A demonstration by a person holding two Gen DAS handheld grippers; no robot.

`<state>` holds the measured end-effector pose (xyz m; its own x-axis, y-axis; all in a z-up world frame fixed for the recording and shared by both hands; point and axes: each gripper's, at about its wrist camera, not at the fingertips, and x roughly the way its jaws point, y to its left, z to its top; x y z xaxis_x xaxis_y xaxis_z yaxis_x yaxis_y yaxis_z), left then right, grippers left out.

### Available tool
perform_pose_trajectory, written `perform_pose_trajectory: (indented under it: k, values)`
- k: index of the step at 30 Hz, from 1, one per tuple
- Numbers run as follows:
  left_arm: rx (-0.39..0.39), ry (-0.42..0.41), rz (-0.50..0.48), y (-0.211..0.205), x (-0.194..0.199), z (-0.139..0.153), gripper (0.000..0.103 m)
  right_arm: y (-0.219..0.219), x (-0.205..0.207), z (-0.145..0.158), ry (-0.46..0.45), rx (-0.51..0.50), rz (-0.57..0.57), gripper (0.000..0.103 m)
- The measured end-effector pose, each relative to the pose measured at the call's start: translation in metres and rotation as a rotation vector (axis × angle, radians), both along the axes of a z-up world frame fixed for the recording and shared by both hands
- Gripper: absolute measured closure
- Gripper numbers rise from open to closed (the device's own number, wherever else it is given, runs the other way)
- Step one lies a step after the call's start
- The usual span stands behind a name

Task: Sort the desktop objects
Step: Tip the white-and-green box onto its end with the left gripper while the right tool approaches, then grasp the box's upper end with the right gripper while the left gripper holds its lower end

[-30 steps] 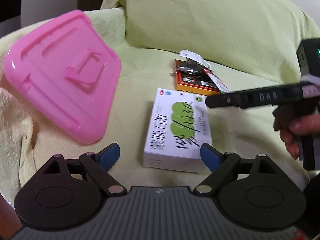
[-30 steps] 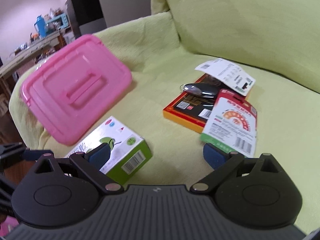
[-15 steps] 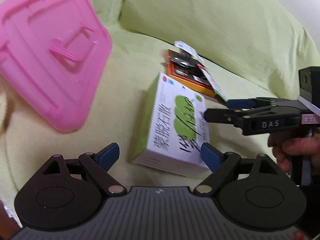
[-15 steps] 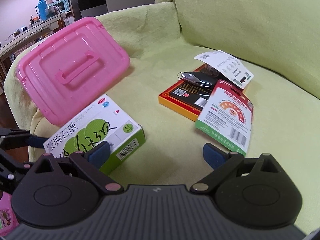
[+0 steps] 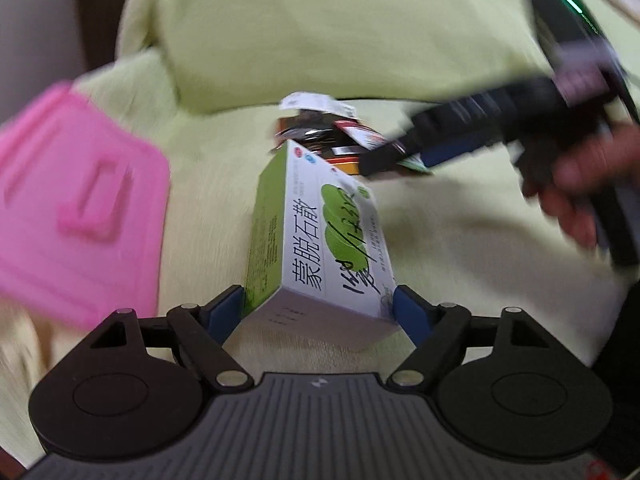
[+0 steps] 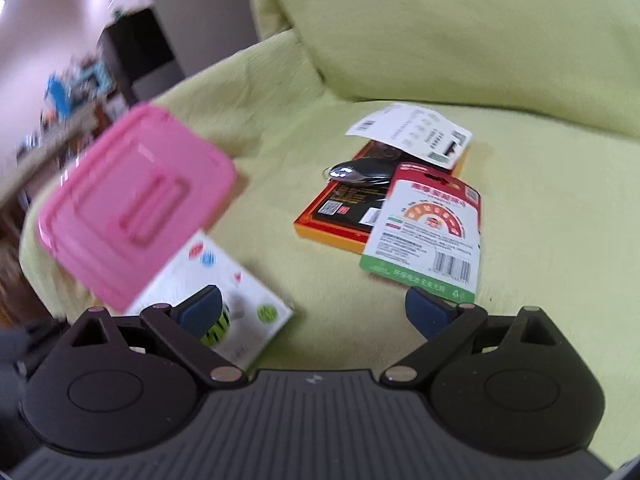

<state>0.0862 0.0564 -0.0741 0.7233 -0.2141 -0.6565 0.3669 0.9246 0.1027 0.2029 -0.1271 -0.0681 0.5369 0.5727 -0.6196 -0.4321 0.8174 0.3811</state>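
Gripping the box (image 5: 320,236) across its long sides near the near end suits it: you have a light, stiff carton that dents if squeezed hard, tilted on the sofa (image 5: 460,264) right of the pink lid (image 5: 76,216). Your left gripper (image 5: 318,306) straddles it, pads at its sides, firm hold unclear. Your right gripper (image 6: 314,306) is wide and empty.

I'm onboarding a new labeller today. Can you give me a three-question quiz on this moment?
1. True or false: the left gripper has the medicine box between its fingers.
2. What lies on the orange-edged pack? A) keys B) scissors C) a mug
3. Fill in: the storage box's lid is ____ in colour.

Key: 1 true; 2 A, the keys; 3 pink.
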Motion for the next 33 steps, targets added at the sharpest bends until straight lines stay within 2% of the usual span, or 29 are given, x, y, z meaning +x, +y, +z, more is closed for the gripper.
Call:
perform_pose_trajectory:
  k: [1,3,9,17,20,23,25,26,29,33]
  values:
    - [0.038,-0.012,-0.023,-0.006,-0.002,0.000,0.022,-0.002,0.002,-0.001,0.017,0.012,-0.009,0.006]
    - [0.058,-0.010,-0.055,-0.013,-0.005,0.000,0.022,-0.005,0.005,-0.003,0.043,0.033,-0.018,0.006]
    - [-0.014,0.021,-0.054,-0.017,0.001,0.000,0.023,-0.003,0.003,-0.002,0.028,0.034,-0.011,0.006]
    - [0.002,0.028,-0.038,-0.023,0.010,-0.002,0.043,-0.009,0.003,0.000,0.027,0.050,-0.032,0.006]
    - [0.006,0.033,-0.059,-0.023,0.012,-0.002,0.045,-0.011,0.003,0.002,0.019,0.060,-0.041,0.006]
    - [0.063,0.028,-0.116,-0.024,0.013,-0.001,0.045,-0.012,0.001,0.005,0.001,0.067,-0.034,0.006]
    - [0.136,0.022,-0.186,-0.022,0.013,0.001,0.046,-0.011,-0.003,0.009,-0.028,0.083,-0.007,0.006]
    - [0.185,0.019,-0.234,-0.021,0.011,0.001,0.050,-0.010,-0.005,0.011,-0.048,0.093,0.017,0.006]
    - [0.299,0.028,-0.361,-0.016,0.010,0.002,0.049,-0.001,-0.015,0.018,-0.114,0.081,0.083,0.006]
    - [0.338,0.044,-0.398,-0.009,0.014,0.001,0.049,0.015,-0.030,0.023,-0.208,0.023,0.182,0.006]
